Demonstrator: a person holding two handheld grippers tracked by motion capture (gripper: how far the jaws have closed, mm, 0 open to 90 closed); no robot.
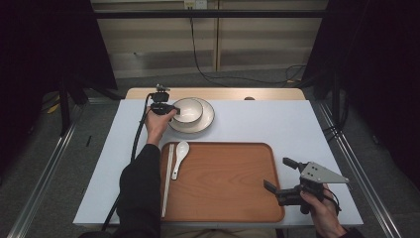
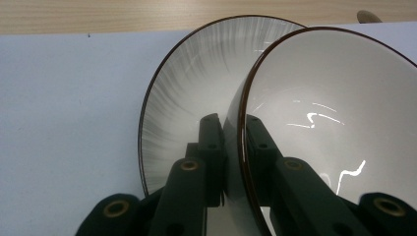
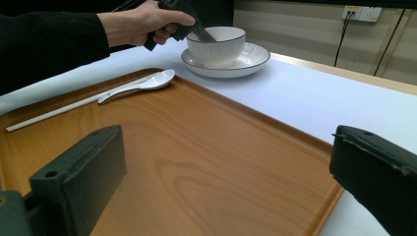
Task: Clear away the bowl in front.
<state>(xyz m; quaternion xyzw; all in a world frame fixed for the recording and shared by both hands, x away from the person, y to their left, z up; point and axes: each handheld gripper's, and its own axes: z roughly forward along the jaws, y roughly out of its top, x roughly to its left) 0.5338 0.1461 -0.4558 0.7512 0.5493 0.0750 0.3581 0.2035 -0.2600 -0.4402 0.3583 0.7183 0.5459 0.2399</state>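
Bowl (image 1: pixel 188 109) on plate (image 1: pixel 207 120); spoon (image 1: pixel 180 156), chopsticks (image 1: pixel 167 179) on tray (image 1: pixel 233 183).

From the left gripper view, the white, dark-rimmed ceramic bowl (image 2: pixel 339 113) runs off the right and bottom edges, and it hides much of the white, ribbed plate (image 2: pixel 196 83) behind it. In the right gripper view, the long, thin white chopsticks (image 3: pixel 74 105) blur into one pale strip.

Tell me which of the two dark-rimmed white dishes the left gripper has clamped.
The deep white ceramic bowl, not the shallow white plate under it. The left gripper pinches the bowl's rim, one of its fingers inside, the other outside.
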